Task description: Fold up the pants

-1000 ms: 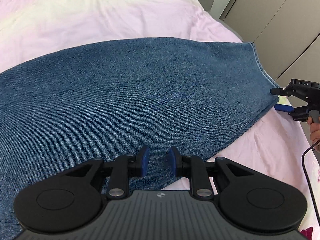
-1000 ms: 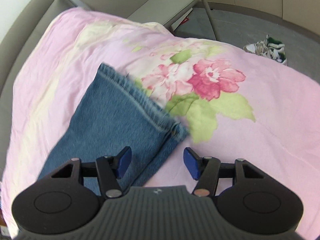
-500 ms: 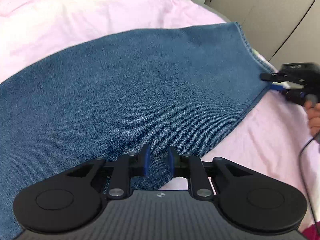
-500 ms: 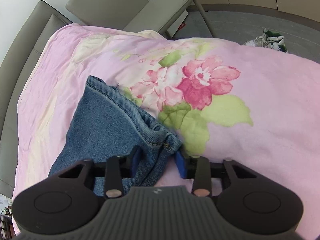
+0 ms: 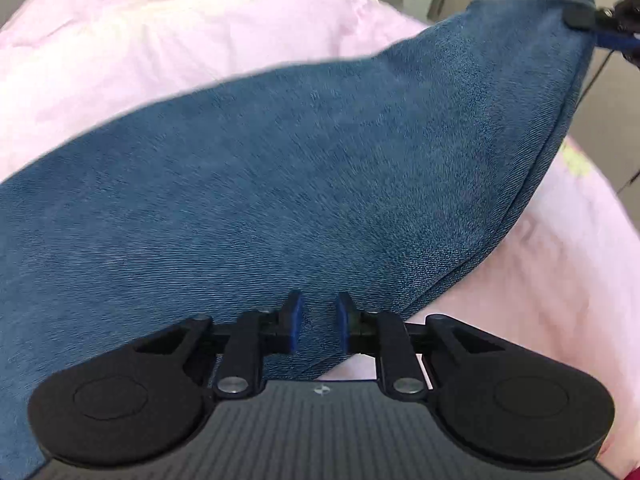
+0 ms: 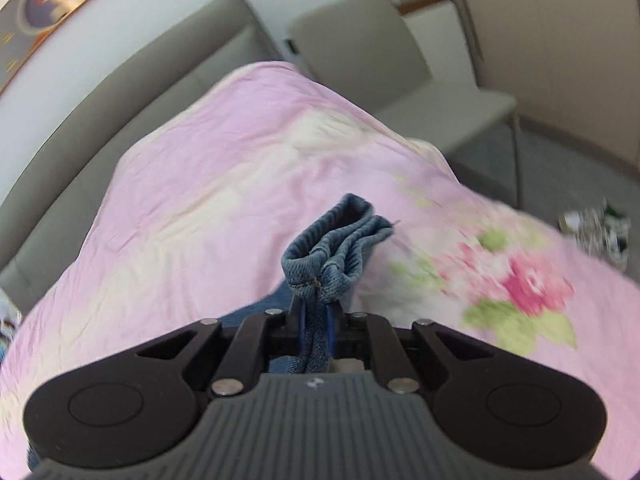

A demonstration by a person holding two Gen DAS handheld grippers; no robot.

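left wrist view:
jeans: blue denim leg spread across the pink bedspread, running from near left to far right; far-right end is lifted off the bed.
left gripper: narrow gap, blue pads either side of a denim fold at the near edge of the leg. Fabric sits between them; cannot tell if the pads actually press on it.
right gripper: only its tip shows at the far right edge, pinched on the hem corner of the jeans.
bedspread near right: bare pink, a bit of green print beside the leg edge.

right wrist view:
right gripper: jaws have just been closing, now clamped tight on the bunched hem of the jeans. Hem stands up between the pads, cuff folded over on itself just beyond the fingertips.
jeans below hem: a strip of denim hangs down left of the fingers, above the bedspread.
bedspread: pink, flower print on the right.
headboard: grey, padded, far left.
chair: grey, beyond the far end of the bed.
shoes: on the floor, far right, blurred.
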